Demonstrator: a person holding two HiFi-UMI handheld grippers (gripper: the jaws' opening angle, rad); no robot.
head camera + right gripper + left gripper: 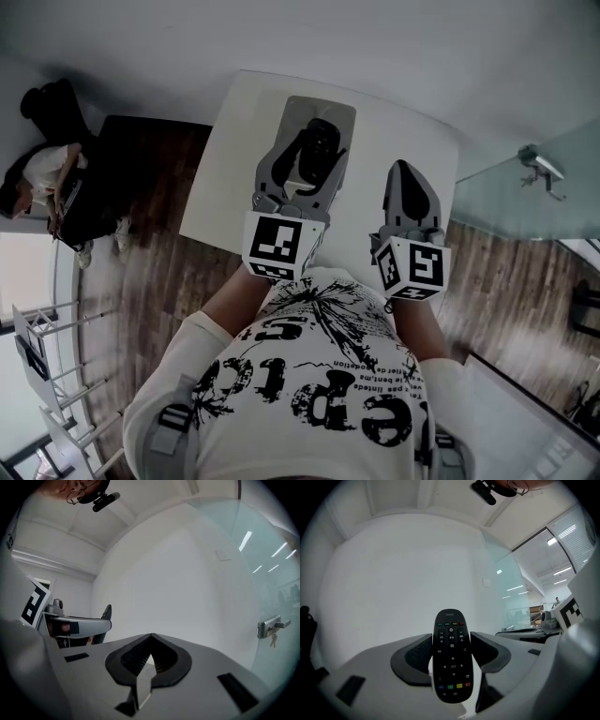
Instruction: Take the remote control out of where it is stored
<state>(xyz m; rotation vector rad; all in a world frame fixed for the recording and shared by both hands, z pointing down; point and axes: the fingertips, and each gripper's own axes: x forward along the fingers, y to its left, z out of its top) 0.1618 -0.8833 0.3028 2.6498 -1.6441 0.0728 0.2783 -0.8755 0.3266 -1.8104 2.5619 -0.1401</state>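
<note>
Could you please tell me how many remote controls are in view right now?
1. The black remote control is gripped between the left tongs, over the white table. The right tongs are shut and empty. Another might lie hidden beneath the tongs.

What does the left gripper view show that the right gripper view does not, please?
Only the left gripper view shows the black oval remote control with coloured buttons, clamped upright in the left hand-held gripper. Only the right gripper view shows the right hand-held gripper shut and empty, and a metal door lock with keys at its right edge. Both share the plain white wall and the pale frosted glass partition.
</note>
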